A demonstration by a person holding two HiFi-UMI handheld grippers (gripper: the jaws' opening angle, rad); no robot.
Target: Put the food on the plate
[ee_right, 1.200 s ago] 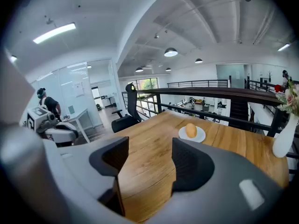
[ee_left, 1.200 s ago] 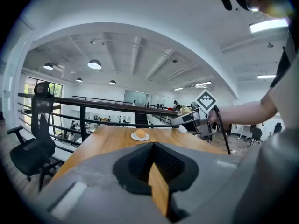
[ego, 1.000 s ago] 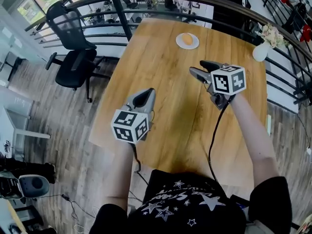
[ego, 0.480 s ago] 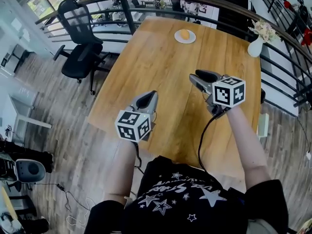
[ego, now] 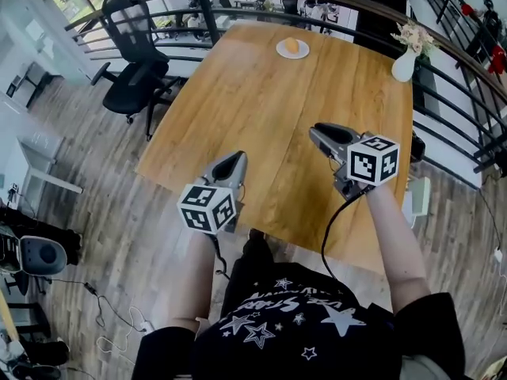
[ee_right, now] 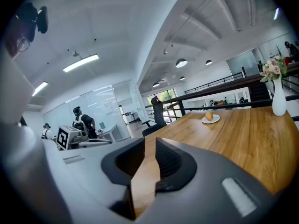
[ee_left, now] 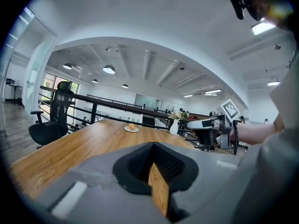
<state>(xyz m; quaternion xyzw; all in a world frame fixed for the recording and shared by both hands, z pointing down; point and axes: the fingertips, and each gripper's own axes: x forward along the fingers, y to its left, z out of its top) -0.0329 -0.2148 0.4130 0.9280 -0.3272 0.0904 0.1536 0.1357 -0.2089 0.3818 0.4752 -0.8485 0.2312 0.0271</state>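
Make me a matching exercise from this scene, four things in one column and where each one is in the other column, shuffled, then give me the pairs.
Things:
1. food
2. vase
3. office chair
4. left gripper

Places:
a. on the floor, left of the table in the head view
b. above the table's near end, jaws together, holding nothing
c. on the white plate at the table's far end
d. at the table's far right corner, holding flowers

Pairs: 1-c, 2-d, 3-a, 4-b
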